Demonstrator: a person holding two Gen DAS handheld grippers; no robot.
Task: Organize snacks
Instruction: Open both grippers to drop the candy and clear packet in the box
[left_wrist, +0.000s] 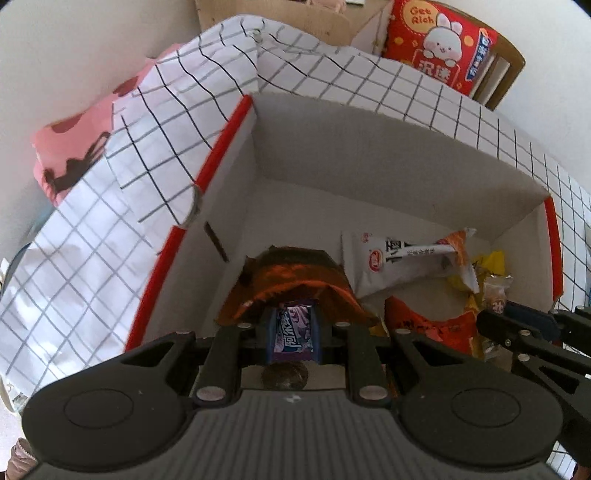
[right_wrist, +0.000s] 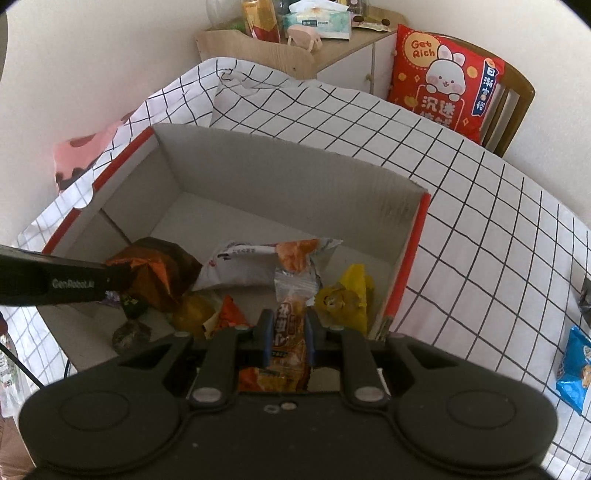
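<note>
A cardboard box with red edges (left_wrist: 369, 155) (right_wrist: 295, 177) lies open on the checked cloth and holds several snack packets. My left gripper (left_wrist: 293, 328) is shut on a purple snack packet (left_wrist: 293, 334), low inside the box beside a brown-orange bag (left_wrist: 291, 275) (right_wrist: 159, 269). My right gripper (right_wrist: 288, 332) is shut on an orange clear-topped snack packet (right_wrist: 290, 332) over the box's near right part. A white packet (left_wrist: 391, 264) (right_wrist: 236, 266) and a yellow packet (right_wrist: 347, 295) lie on the box floor. The left gripper's side (right_wrist: 55, 282) shows in the right wrist view.
A blue snack packet (right_wrist: 574, 373) and a dark packet (right_wrist: 585, 295) lie on the checked cloth (right_wrist: 480, 240) right of the box. A red rabbit cushion (right_wrist: 447, 77) sits on a wooden chair behind. A wooden cabinet (right_wrist: 332, 55) with tissues stands at the back. A pink cloth (left_wrist: 70, 147) lies left.
</note>
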